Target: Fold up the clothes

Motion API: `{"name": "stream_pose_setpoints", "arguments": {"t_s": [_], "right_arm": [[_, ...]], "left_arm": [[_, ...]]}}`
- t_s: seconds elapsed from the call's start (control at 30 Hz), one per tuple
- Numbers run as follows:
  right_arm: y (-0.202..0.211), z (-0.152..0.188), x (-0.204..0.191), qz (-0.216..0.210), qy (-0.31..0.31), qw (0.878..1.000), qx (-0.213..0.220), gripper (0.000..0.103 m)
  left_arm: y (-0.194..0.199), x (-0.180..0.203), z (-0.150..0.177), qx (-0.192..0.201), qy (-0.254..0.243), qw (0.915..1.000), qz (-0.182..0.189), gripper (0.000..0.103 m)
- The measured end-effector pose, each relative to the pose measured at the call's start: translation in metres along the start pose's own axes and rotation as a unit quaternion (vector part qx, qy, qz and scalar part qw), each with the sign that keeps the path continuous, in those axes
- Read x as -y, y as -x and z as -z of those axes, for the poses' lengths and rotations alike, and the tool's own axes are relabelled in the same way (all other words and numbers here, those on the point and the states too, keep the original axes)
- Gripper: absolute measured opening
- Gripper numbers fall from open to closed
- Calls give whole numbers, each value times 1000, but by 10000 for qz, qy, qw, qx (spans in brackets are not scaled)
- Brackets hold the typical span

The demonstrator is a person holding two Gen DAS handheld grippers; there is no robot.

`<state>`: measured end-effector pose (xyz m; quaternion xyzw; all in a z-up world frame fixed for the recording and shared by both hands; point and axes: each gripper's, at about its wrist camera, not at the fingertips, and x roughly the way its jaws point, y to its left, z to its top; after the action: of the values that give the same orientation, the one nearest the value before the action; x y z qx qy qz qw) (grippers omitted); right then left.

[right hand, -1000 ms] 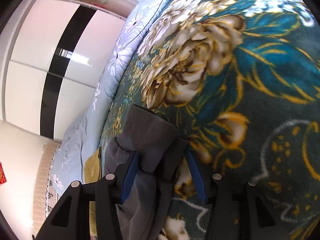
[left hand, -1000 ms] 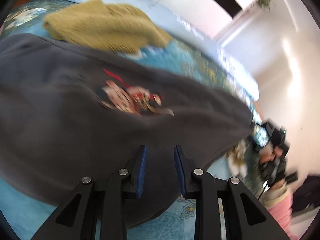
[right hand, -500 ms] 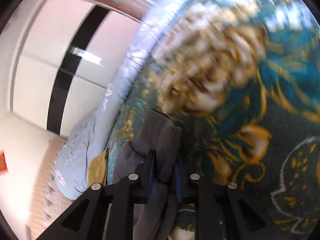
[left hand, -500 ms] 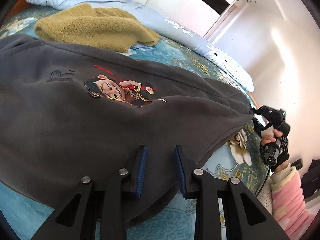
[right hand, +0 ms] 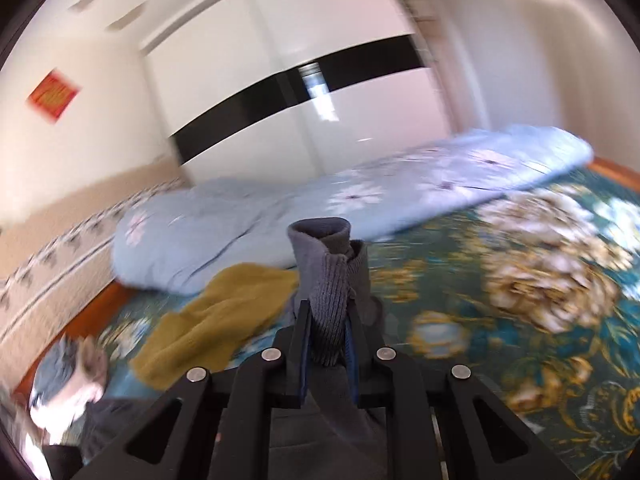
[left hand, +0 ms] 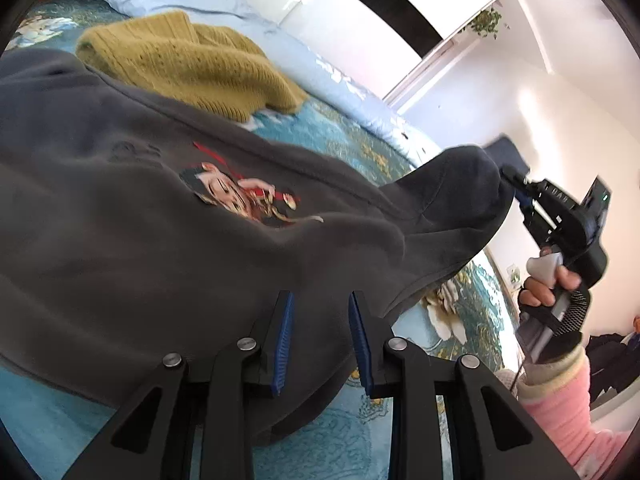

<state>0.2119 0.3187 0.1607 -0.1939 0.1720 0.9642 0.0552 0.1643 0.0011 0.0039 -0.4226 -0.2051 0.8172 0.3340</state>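
A dark grey sweatshirt [left hand: 160, 220] with a cartoon print lies spread on the floral bed cover [left hand: 332, 128]. My left gripper [left hand: 320, 300] is low over its lower part, jaws a little apart, with no cloth visibly pinched between them. My right gripper [right hand: 327, 308] is shut on the sweatshirt's ribbed sleeve cuff [right hand: 320, 240], which sticks up past the pads. In the left wrist view the right gripper [left hand: 516, 188] holds that sleeve [left hand: 460, 192] raised above the bed at the right.
A mustard knitted sweater [left hand: 192, 64] lies beyond the sweatshirt, also seen as the mustard sweater [right hand: 224, 312]. A pale blue flowered quilt [right hand: 360, 200] runs along the far side of the bed. A hand [left hand: 548, 284] in a pink sleeve [left hand: 568, 408] holds the right gripper. A white wardrobe [right hand: 280, 60] stands behind.
The right gripper closed on the sleeve cuff, rolled upright and lifted the sleeve up off the bed. The left gripper shifted slightly over the sweatshirt with its gap unchanged.
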Motion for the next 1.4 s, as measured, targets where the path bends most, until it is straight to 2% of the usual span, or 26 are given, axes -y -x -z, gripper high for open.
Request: {"name": "stream_pose_setpoints", "arguments": {"t_s": [0.17, 0.37, 0.57, 0.8, 0.9, 1.0, 1.03, 1.07, 1.17, 1.3, 1.37, 1.4], "right_arm": [[-10, 20, -76, -471, 794, 9952, -335, 16], [-37, 78, -132, -495, 1653, 9789, -1093, 16], [-69, 138, -157, -259, 2536, 9486, -1874, 16], [-61, 138, -162, -424, 2618, 9430, -2013, 27], [-56, 136, -163, -709, 2530, 9399, -2181, 34], [-45, 125, -158, -1282, 2295, 9384, -2244, 41], [-42, 121, -156, -1469, 2207, 9374, -2258, 48], [-39, 113, -149, -1540, 2135, 9393, -2200, 51], [-38, 91, -121, -1283, 1849, 9562, -1874, 51], [-47, 75, -59, -827, 681, 9829, -1496, 51], [-58, 79, -28, -653, 56, 9845, -1625, 50], [-65, 82, -15, -589, -168, 9821, -1780, 50]], "left_arm": [[17, -7, -4, 319, 104, 9994, -35, 29], [32, -22, -9, 644, 444, 9969, -81, 29], [41, -36, -8, 742, 772, 9942, -38, 29], [47, -46, -8, 815, 987, 9918, 37, 30], [45, -47, -9, 779, 975, 9922, 35, 32], [43, -48, -9, 737, 967, 9926, 20, 34], [42, -48, -9, 716, 958, 9928, 8, 35], [42, -47, -9, 696, 947, 9931, -3, 35], [40, -45, -8, 640, 886, 9940, -31, 35], [39, -37, -6, 582, 759, 9954, -5, 36], [39, -31, -5, 572, 681, 9960, 1, 36], [38, -25, -8, 590, 667, 9959, 186, 36]]}}
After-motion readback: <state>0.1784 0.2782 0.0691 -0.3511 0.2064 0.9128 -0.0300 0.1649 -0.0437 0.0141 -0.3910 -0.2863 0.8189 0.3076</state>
